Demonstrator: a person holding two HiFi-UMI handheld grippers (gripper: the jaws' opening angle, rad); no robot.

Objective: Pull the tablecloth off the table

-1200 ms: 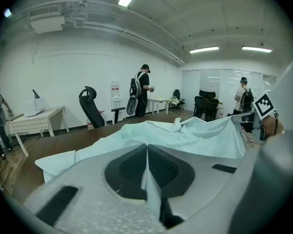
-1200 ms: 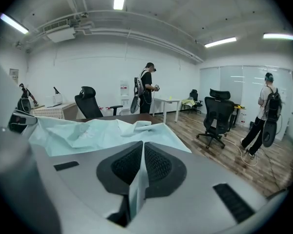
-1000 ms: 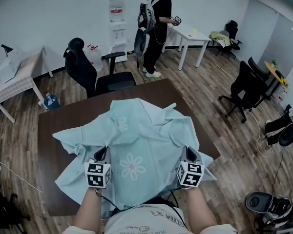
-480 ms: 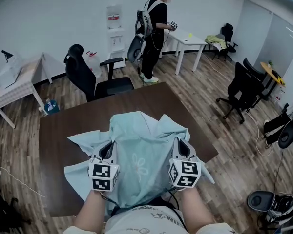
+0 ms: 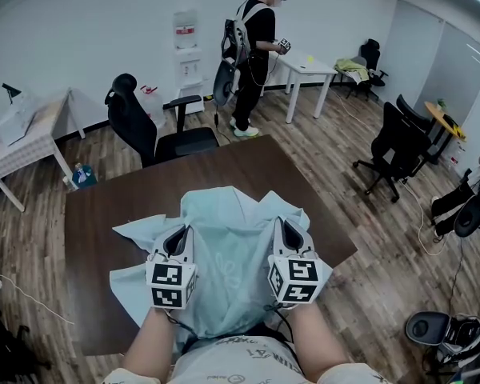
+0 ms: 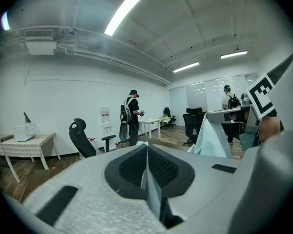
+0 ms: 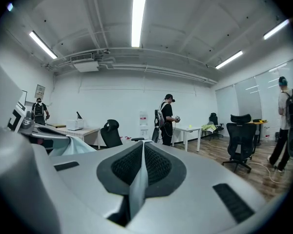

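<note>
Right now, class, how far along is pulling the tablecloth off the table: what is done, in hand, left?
Done: the tablecloth is bunched at the near edge, leaving much of the table bare. In hand: the left gripper and right gripper are each shut on a fold of it. Left: the heap lying on the tabletop must come off.

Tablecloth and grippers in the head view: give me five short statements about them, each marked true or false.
1. The pale blue floral tablecloth lies bunched on the dark brown table. True.
2. The left gripper has its jaws open and empty. False: they are shut on the tablecloth.
3. The right gripper has its jaws shut on the tablecloth. True.
4. The tablecloth covers the whole table. False: much tabletop shows.
5. A black office chair stands beyond the table. True.
</note>
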